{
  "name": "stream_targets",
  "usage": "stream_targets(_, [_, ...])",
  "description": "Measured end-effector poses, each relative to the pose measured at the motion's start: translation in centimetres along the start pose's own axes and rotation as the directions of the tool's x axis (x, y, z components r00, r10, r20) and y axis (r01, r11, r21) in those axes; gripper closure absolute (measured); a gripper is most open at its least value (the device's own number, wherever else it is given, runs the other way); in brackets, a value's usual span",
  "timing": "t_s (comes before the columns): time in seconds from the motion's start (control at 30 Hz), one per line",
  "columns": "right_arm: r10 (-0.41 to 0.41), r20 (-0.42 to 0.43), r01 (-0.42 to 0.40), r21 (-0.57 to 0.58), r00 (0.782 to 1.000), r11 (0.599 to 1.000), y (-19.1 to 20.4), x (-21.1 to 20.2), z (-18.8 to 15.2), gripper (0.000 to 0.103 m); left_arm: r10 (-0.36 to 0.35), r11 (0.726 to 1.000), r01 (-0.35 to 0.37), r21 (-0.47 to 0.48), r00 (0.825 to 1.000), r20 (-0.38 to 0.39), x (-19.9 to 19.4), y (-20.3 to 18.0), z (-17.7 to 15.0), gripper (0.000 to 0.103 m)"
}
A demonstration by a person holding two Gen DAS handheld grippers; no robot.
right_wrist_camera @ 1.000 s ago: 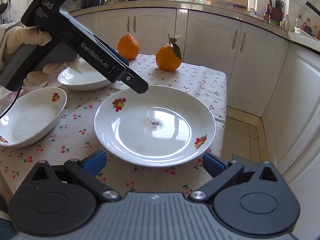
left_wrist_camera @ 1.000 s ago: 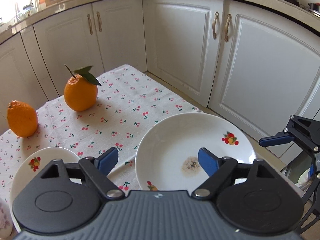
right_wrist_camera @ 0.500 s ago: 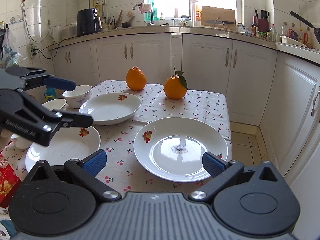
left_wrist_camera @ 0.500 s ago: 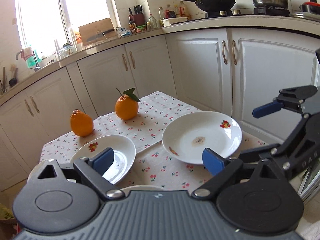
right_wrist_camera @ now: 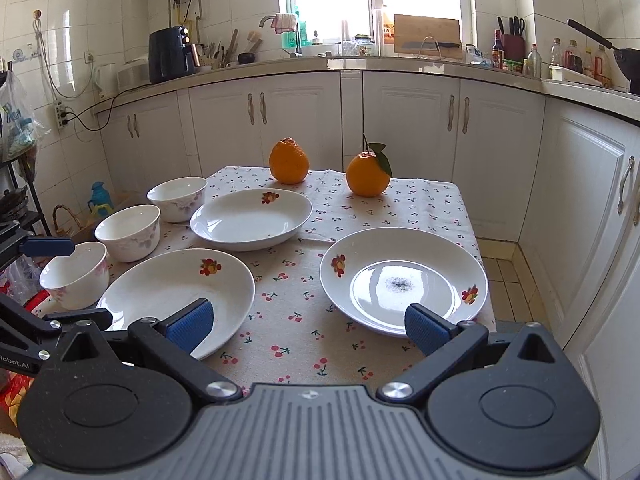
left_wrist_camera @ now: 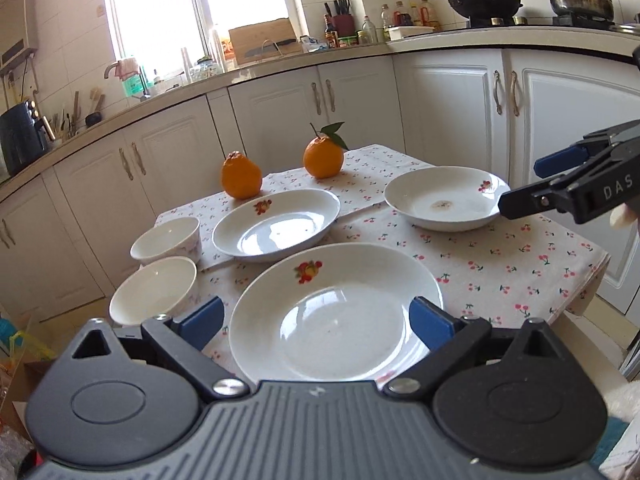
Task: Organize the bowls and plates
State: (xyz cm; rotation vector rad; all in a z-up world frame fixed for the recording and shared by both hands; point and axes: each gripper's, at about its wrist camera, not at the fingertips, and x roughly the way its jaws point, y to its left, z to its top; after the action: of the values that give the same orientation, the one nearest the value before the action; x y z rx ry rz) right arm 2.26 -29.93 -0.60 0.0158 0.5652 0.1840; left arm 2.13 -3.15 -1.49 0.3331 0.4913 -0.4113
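As nothing had yet been stacked, the entry recorded every piece lying singly on the small table under a white cherry-print cloth (right_wrist_camera: 304,280). Item one: a round white china plate with a fruit motif and a dark speckled smear at its centre (right_wrist_camera: 404,280), at the table's right edge near the front corner. Item two: a shallow white china dish with a fruit motif (right_wrist_camera: 176,296), at the front edge toward the left. Item three: an oval white china dish with a fruit motif (right_wrist_camera: 252,218), mid-table behind the other two. Items four to six: three white china bowls with faint floral rims (right_wrist_camera: 128,232), ranged along the left edge, none touching. Two oranges (right_wrist_camera: 289,160) stood at the far edge, apart from the crockery. The left gripper (left_wrist_camera: 316,322) hung low over the front dish with its blue pads wide apart and holding nothing; the right gripper (right_wrist_camera: 308,326) hovered at the front edge between the two nearer pieces, its claw likewise spread and empty. Judged advice for the step in hand: take one dish by its rim, pads set squarely above and below the lip, lift it level and lower it centred on its match; nest the bowls separately; the glazed rims looked slippery.
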Motion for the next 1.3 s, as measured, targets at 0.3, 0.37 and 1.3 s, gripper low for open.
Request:
stream_targets(0.3, [0.039, -0.050, -0.041, -0.050, 0.998, 0.998, 1.7, 0.8, -0.3, 0.000, -0.038, 0.999, 0.035, -0.024, 0.991, -0.129, 1.5, 0.8, -4.7, 0.003])
stream_targets(0.37, [0.049, -0.063, -0.053, -0.054, 0.997, 0.997, 2.0, 1.2, -0.2, 0.000, -0.052, 0.998, 0.046, -0.045, 0.988, -0.143, 2.1, 0.9, -5.2, 0.003])
stream_targets(1.3, [0.337, -0.314, -0.353, 0.007, 0.887, 0.936, 2.1, 10.3, -0.5, 0.000, -0.092, 0.978, 0.063, -0.200, 0.986, -0.138, 5.2, 1.2, -5.4, 0.000])
